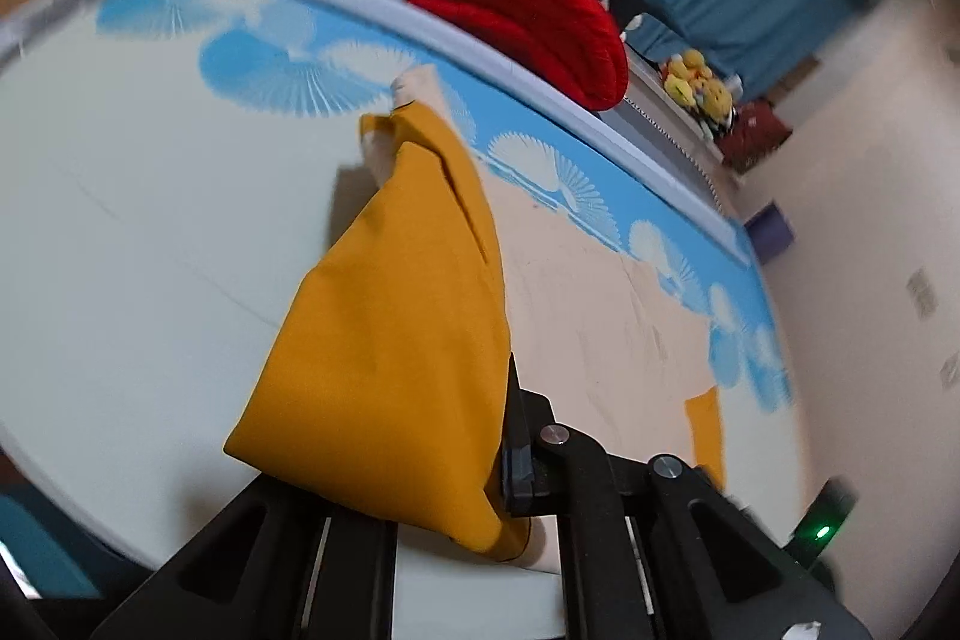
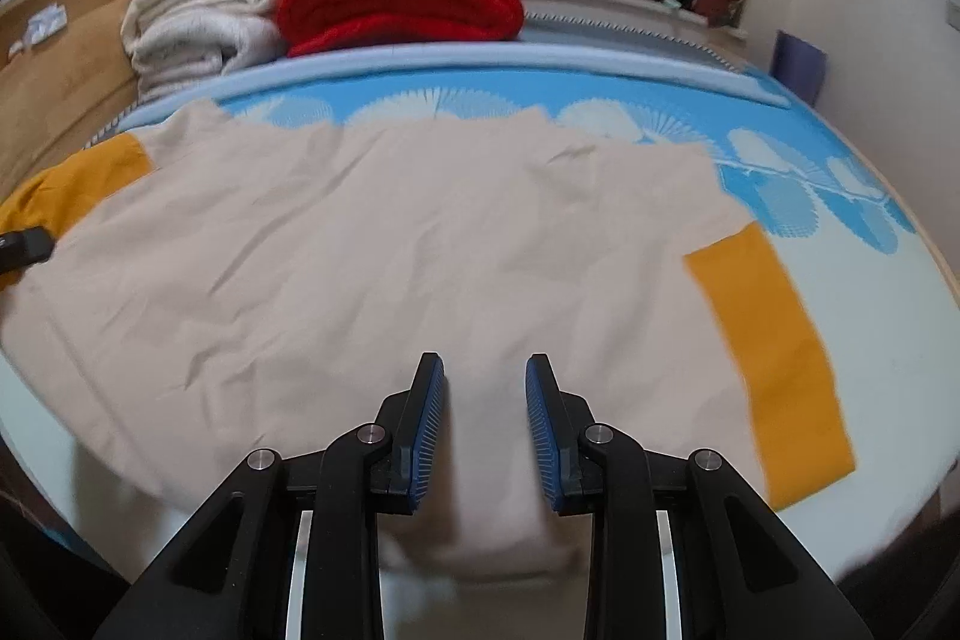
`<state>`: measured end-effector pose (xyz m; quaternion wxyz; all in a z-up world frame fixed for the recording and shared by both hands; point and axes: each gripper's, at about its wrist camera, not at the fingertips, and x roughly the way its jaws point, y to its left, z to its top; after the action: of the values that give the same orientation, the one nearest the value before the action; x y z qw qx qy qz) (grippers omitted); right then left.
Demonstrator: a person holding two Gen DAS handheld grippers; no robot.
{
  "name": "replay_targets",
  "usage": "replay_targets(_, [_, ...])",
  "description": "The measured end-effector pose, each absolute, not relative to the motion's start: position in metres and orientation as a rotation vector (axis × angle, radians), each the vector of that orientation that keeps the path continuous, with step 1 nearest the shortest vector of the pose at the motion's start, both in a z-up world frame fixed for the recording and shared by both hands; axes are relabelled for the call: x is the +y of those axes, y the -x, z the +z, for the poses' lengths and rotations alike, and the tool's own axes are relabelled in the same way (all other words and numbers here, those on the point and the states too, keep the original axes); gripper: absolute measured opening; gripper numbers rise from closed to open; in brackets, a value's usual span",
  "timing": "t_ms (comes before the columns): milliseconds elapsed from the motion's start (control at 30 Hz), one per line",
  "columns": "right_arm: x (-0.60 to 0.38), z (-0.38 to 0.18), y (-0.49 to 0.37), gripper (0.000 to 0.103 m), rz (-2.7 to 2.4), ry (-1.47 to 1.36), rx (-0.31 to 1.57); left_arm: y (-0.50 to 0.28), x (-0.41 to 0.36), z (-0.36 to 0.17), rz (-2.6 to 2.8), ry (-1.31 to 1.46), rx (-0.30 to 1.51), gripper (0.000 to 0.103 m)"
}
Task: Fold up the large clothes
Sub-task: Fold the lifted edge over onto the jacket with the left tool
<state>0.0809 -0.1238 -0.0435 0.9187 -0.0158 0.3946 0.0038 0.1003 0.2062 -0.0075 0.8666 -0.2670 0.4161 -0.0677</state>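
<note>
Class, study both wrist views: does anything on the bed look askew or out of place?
One mustard sleeve is lifted and bunched in the left gripper, while the other sleeve lies flat. The beige garment is creased. Otherwise nothing stands out.

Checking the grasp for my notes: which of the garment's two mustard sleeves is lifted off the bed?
The mustard sleeve clamped in the left tool hangs raised and bunched. The other sleeve lies flat on the bedsheet, untouched.
</note>
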Motion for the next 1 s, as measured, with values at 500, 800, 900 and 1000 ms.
replay_targets(500, [-0.095,-0.057,-0.099,0.038,0.290,0.080,1.047,-0.073,0.167,-0.002,-0.143,0.389,0.793,0.008])
replay_targets(800, [-0.254,0.061,-0.071,0.050,0.162,0.125,0.715,-0.075,0.045,0.033,-0.324,0.179,0.676,0.007])
replay_targets(900, [-0.305,0.041,-0.057,0.050,0.078,0.024,0.761,-0.073,-0.030,0.037,-0.455,0.083,0.662,0.007])
replay_targets(1000, [-0.330,0.021,-0.055,0.050,0.067,-0.091,0.842,-0.072,-0.099,0.029,-0.569,0.007,0.688,0.007])
